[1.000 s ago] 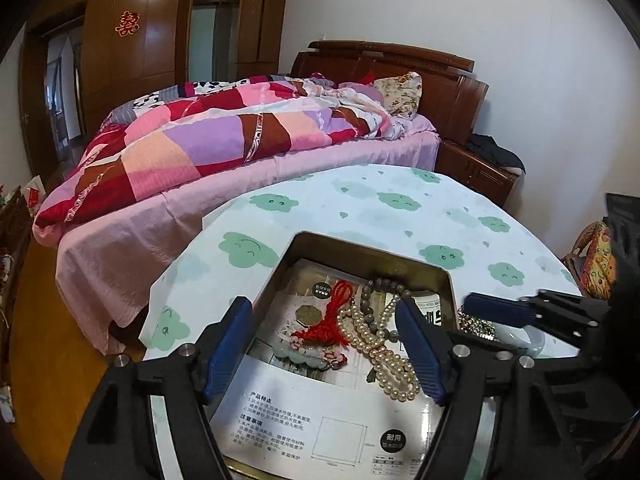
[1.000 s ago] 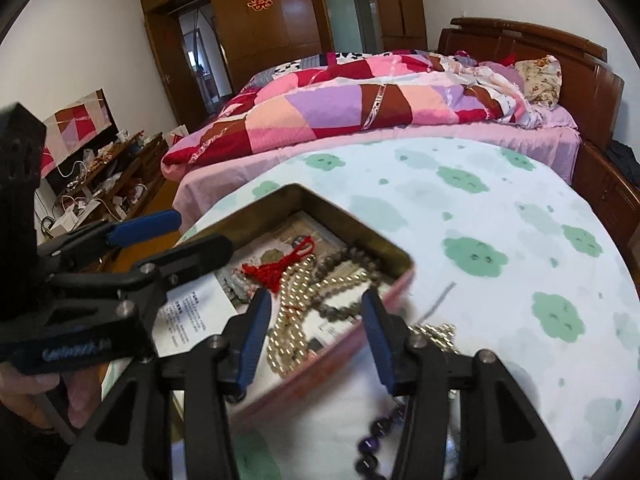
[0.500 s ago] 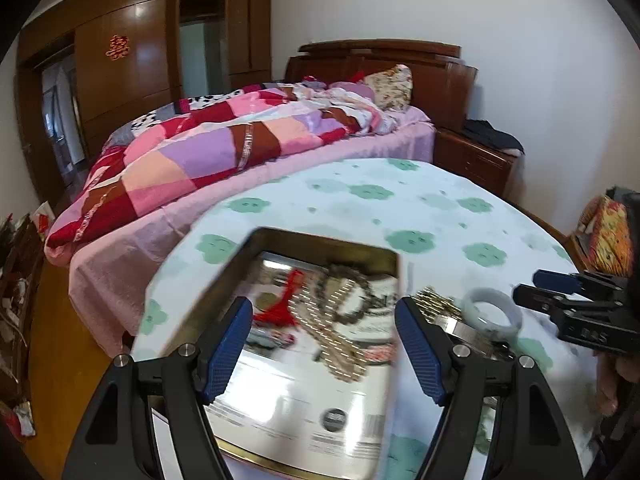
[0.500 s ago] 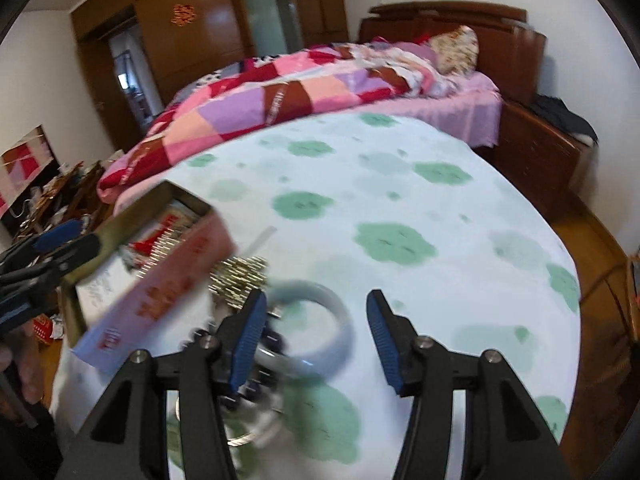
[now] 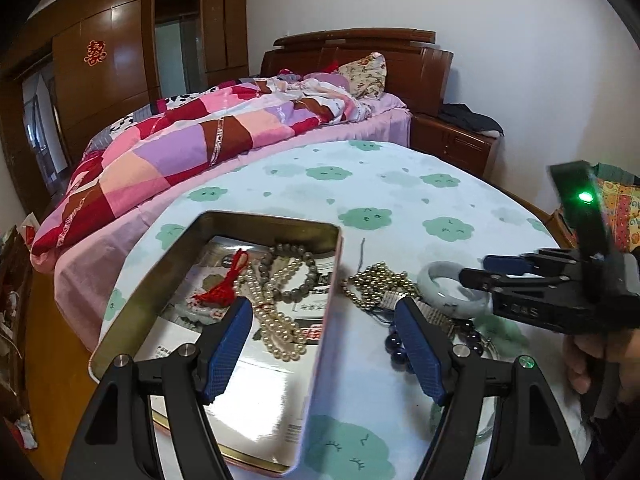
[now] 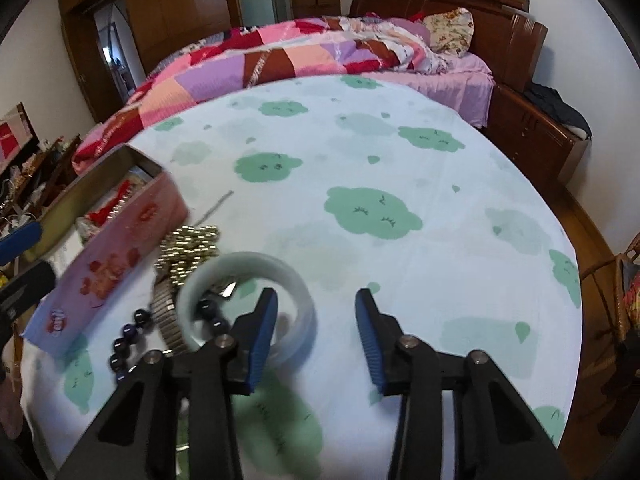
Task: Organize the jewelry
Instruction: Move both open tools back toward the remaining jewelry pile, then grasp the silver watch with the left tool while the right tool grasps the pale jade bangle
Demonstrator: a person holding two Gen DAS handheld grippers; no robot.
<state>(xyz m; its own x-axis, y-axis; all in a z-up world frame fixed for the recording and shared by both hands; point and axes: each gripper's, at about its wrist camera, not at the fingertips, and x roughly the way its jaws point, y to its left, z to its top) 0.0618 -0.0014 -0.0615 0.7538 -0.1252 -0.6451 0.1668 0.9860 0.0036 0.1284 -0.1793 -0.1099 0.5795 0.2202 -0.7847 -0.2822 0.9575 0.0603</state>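
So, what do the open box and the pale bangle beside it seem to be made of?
The open box looks like thin tin: its inner walls are shiny and brassy, its outside printed pink. The pale bangle is probably jade or glass: a thick, smooth, milky grey-green ring with a soft gloss.

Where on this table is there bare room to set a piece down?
The far and right side of the tablecloth, from the jade bangle out to the bed-side rim, is bare. It is crowded beside the tin: gold beads, watch band and dark beads bunch there.
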